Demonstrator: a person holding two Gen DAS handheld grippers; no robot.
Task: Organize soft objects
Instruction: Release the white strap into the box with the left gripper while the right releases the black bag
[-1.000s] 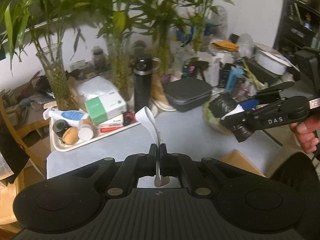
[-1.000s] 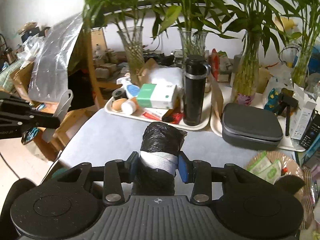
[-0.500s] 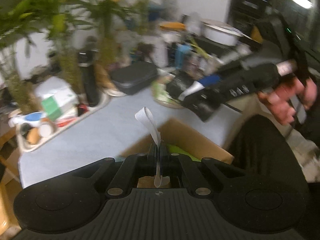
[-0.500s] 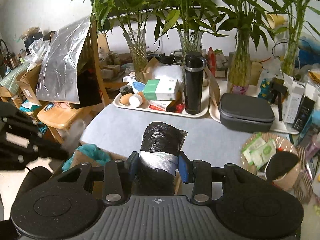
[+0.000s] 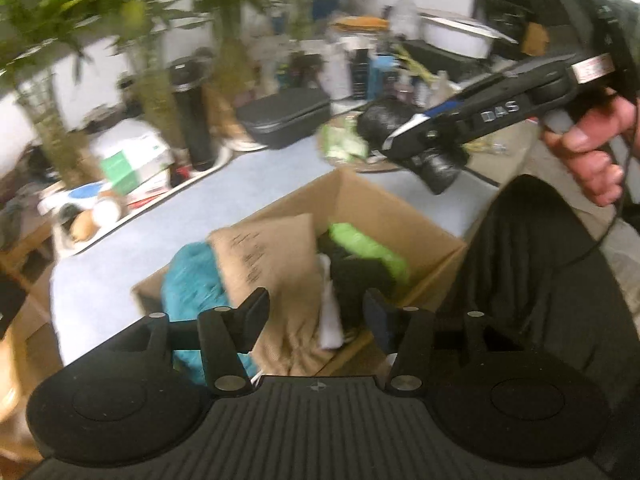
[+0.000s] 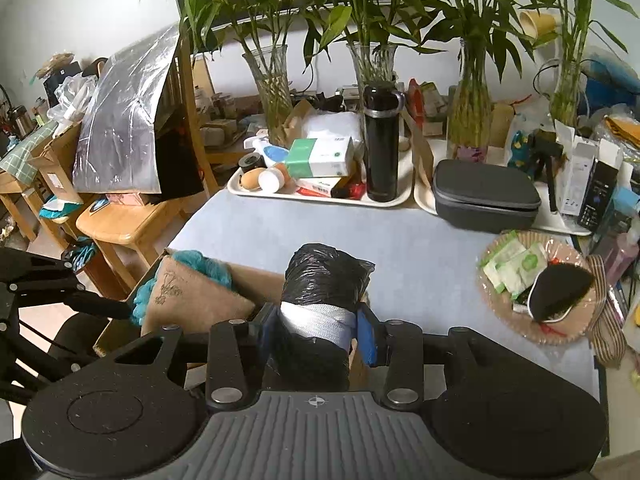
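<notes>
My left gripper (image 5: 316, 312) is open and empty above an open cardboard box (image 5: 400, 208) at the table's near edge. The box holds a teal cloth (image 5: 192, 280), a tan cushion (image 5: 272, 264), green cloth (image 5: 360, 240), dark cloth and a white strip (image 5: 330, 320). My right gripper (image 6: 316, 324) is shut on a rolled black plastic bag (image 6: 324, 272) bound with a white band (image 6: 316, 320). In the left wrist view that right gripper (image 5: 424, 140) holds the bag (image 5: 384, 120) above the box's far right corner. The box (image 6: 248, 280) also shows in the right wrist view.
A white tray (image 6: 320, 200) with a black flask (image 6: 380, 144), boxes and bottles stands at the table's back. A grey case (image 6: 484, 196), glass vases with bamboo (image 6: 272, 92) and a wicker plate of packets (image 6: 532, 280) are to the right. A wooden stool (image 6: 124, 224) stands left.
My left gripper has opened and let go of the white strip, which now lies in the box. It has tilted down over the box. My right gripper has kept hold of the bag.
</notes>
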